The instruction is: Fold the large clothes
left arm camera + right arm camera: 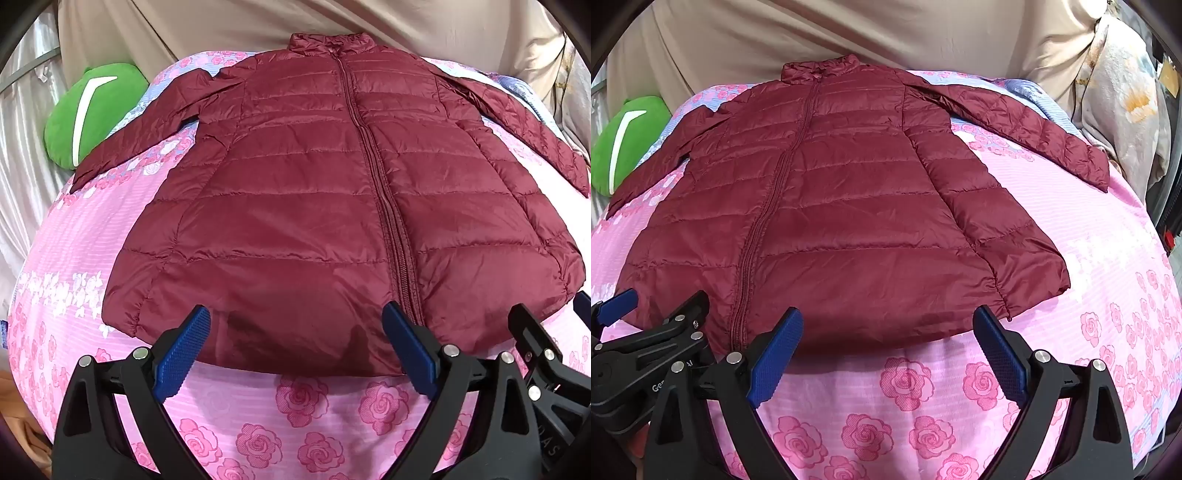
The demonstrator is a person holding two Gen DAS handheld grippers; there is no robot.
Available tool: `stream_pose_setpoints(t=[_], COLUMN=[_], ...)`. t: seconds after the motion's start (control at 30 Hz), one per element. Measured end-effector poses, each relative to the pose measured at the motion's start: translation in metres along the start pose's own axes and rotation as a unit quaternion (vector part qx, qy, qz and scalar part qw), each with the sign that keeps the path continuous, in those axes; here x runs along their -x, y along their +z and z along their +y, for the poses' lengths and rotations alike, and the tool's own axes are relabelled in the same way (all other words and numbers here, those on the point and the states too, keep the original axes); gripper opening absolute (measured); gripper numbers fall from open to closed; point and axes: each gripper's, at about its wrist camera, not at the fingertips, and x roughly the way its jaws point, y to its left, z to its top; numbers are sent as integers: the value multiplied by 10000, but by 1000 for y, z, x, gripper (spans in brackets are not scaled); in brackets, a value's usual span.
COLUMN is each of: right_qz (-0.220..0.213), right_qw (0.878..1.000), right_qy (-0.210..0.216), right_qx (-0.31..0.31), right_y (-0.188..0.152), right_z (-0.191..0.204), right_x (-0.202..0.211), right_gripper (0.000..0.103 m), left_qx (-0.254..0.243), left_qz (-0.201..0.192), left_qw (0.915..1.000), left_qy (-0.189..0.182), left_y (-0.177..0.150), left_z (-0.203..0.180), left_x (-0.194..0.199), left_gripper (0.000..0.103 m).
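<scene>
Maroon quilted puffer jacket (pixel 332 206) lies spread flat, zipped front up, on a pink rose-print bedspread (pixel 1089 258), collar far, hem nearest the tongs, both sleeves (pixel 1015 122) stretched outward. No fold looks made yet, so sleeves and body all remain to be folded. Both the left gripper (pixel 295 350) and right gripper (pixel 888 350) hover side by side just short of the hem, jaws spread wide, holding nothing. A green plush cushion (pixel 92 110) sits at the bed's far left; beige draped cloth (pixel 849 33) hangs behind.
</scene>
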Motion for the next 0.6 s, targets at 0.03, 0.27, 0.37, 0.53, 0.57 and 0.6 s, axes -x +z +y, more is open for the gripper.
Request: stream_pose_setpoints(t=[0.03, 0.27, 0.37, 0.53, 0.57, 0.6], right_qz=[8, 21, 23, 29, 28, 33], right_qw=[10000, 10000, 10000, 10000, 10000, 10000], right_qy=[10, 18, 21, 11, 13, 16], right_qx=[-10, 0, 5, 8, 6, 7], right_y=[0, 0, 0, 2, 3, 3], right_z=[0, 1, 0, 0, 0, 0], right_x=[0, -1, 0, -2, -2, -3], right_gripper=[92, 92, 92, 92, 92, 92], left_qx=[-4, -11, -8, -14, -13, -13], left_qz=[-3, 17, 23, 21, 25, 29], left_qw=[10000, 10000, 10000, 10000, 10000, 10000], left_qy=[6, 22, 18, 16, 17, 21], left_y=[0, 0, -1, -3, -3, -3], left_z=[0, 0, 0, 0, 0, 0], left_x=[0, 0, 0, -3, -3, -3], left_gripper=[92, 92, 92, 92, 92, 92])
